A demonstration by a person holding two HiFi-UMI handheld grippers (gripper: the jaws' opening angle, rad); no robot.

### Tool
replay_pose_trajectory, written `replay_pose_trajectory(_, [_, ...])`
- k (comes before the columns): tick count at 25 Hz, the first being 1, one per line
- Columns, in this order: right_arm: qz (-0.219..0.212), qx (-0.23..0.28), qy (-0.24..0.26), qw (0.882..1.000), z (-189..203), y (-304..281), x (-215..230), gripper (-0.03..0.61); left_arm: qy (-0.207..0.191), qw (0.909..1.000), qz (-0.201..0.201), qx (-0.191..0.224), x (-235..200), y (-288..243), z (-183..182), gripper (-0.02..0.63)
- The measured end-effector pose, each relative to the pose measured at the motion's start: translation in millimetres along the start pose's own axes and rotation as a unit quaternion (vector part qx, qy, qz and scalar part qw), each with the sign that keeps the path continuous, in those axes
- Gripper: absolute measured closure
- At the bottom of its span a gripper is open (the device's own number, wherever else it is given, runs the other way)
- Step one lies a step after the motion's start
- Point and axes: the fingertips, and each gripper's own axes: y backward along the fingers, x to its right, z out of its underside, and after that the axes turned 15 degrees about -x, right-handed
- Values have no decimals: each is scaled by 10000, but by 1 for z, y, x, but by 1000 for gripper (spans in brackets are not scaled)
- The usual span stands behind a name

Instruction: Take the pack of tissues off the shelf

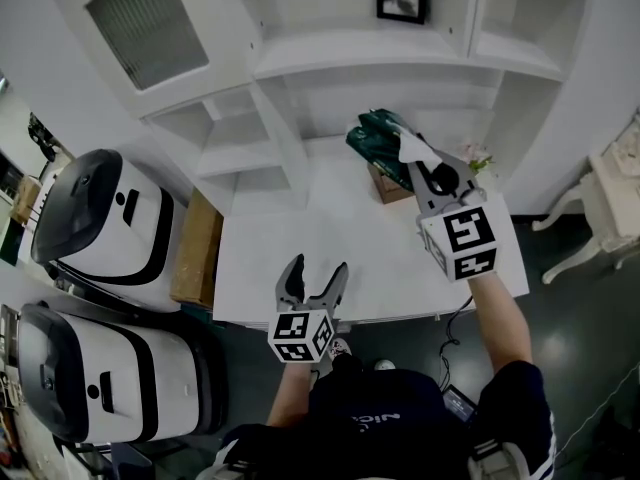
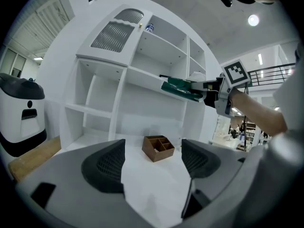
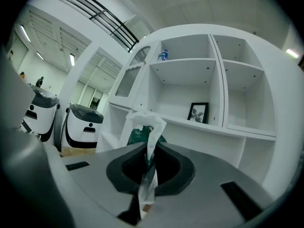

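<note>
Person, below the near edge of the desk: dark navy top with pale chest lettering too small to read; short dark sleeve with white trim.

Below that edge, left gripper: grey body, black ridged pads, white cube with black square markers.

Over the desk, right gripper: same grey build, matching marker cube.

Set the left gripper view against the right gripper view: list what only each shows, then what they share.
Left only: the left gripper, jaws apart and empty, and the right gripper from outside with its marker cube. Right only: the framed picture, and a close look at the right jaws shut on the white tissue. Both: the white shelf unit, the green tissue pack and a small bottle.
</note>
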Motion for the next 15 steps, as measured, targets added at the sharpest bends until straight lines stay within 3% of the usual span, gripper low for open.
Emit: replay_pose_trajectory(15, [171,-518,-361,9979,78,1,-22,565,45,10000,76,5,4,-9,7,244])
